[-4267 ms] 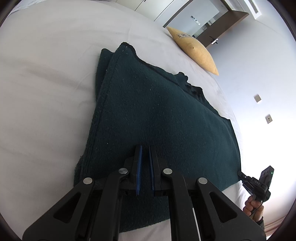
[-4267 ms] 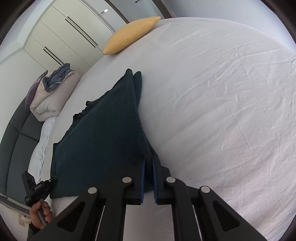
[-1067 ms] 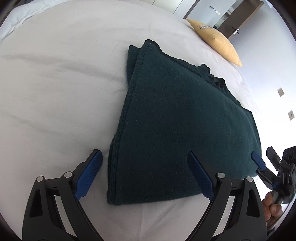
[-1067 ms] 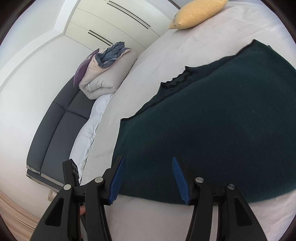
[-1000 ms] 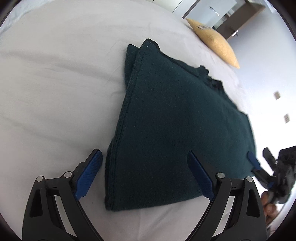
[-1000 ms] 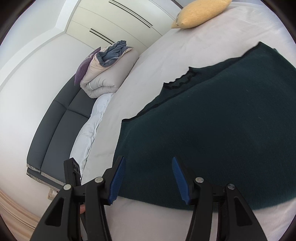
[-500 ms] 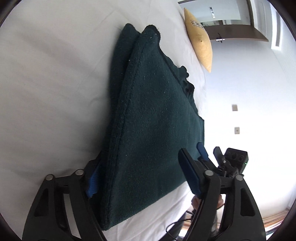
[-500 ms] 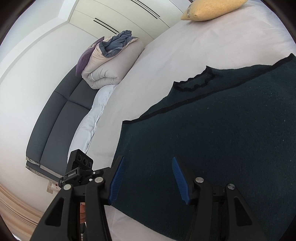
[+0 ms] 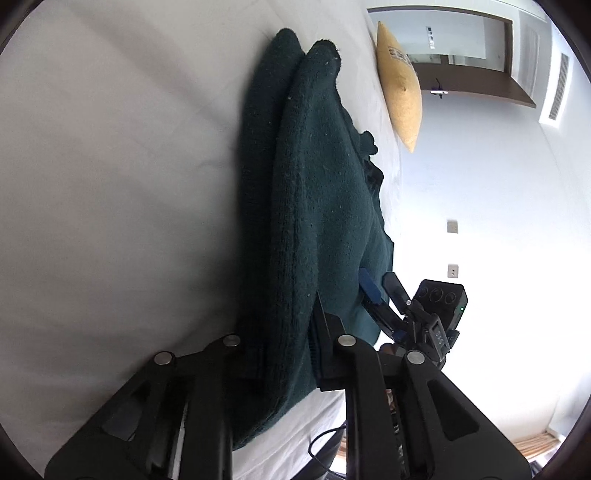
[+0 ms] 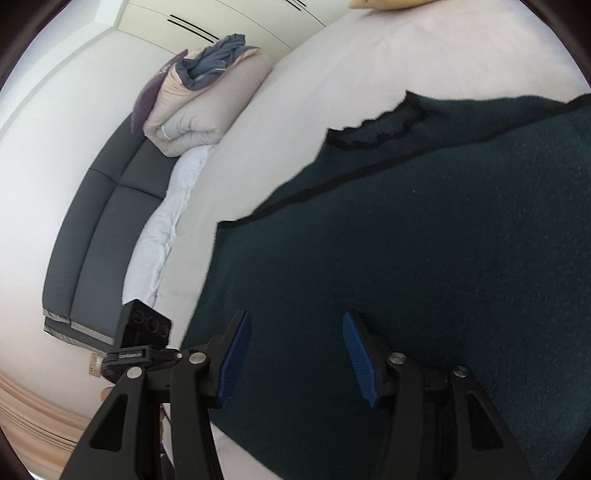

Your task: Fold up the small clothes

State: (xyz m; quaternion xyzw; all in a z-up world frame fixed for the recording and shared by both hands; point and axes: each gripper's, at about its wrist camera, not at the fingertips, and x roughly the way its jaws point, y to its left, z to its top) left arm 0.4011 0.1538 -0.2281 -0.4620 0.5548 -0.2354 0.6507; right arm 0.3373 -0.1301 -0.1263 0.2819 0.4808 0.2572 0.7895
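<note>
On the white bed [image 9: 110,184], the left gripper [image 9: 288,343] has just closed on the folded sweater's [image 9: 314,203] near edge; right gripper [image 10: 291,354] half-open, empty, should pinch all layers before lifting.

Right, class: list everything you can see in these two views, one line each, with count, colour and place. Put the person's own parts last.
Garment: one, dark green, folded on the bed.
Bed: one, white sheet, under the garment.
Pillow: one, yellow, far end of the bed.
Sofa: one, dark grey, beside the bed.
Duvet: one, beige, rolled, on the sofa.
Wardrobe: one, white, behind the sofa.
Sockets: two, white, on the wall.
Left tool: black, just closed onto the garment's near edge.
Right tool: black with blue pads, open over the garment's corner.
</note>
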